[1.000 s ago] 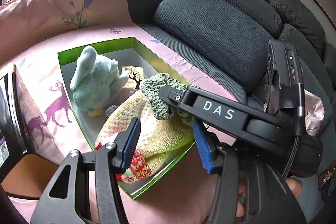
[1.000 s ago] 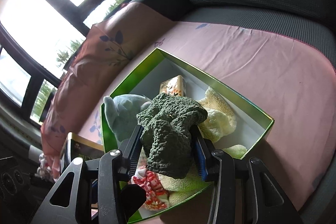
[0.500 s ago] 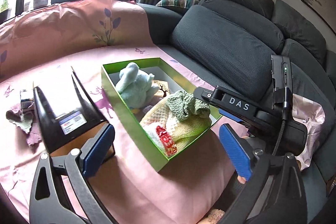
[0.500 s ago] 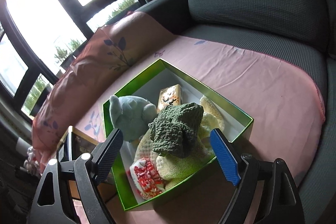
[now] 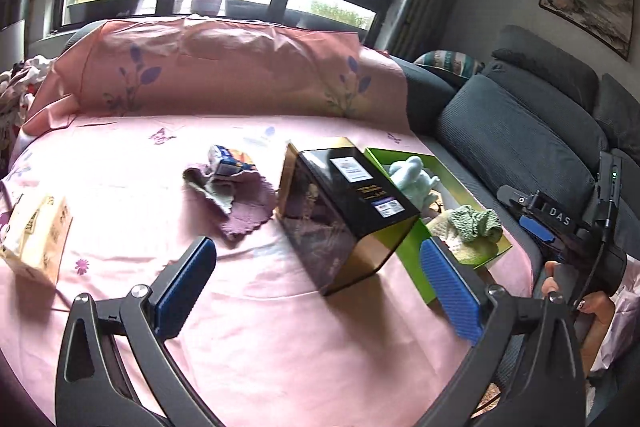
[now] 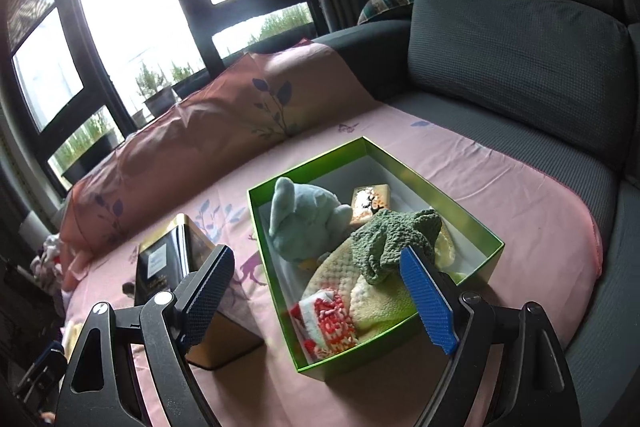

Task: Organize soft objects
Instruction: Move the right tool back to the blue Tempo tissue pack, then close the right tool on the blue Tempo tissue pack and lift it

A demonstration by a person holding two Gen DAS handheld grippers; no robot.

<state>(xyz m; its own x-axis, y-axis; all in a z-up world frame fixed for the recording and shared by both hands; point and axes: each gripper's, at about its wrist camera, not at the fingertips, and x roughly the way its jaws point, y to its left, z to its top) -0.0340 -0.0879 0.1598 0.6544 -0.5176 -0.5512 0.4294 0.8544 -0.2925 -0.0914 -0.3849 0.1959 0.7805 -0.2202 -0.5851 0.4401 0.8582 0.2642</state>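
Soft objects: most already sit in the green box on the pink sheet over the sofa. Inside it you have the blue plush, the green knit piece on top of the cream knit, and a red-and-white item at the near end.

Your left tool is spread wide, nothing between its pads. Your right tool is also released and empty, hovering just short of the box's near end. Neither touches anything.

Step, as I read it: one placement done, you're between picks.

Left to collect, judging from the left view: the purple cloth lying loose on the sheet, with a greyish rag and a small blue packet on it. Black box stands tilted between that pile and the green box.

Next move: take your left tool to the purple cloth, come down over a bunched fold and pinch there. Flat fabric will slip. Watch that the packet doesn't ride along, and clear the black box on the way back.
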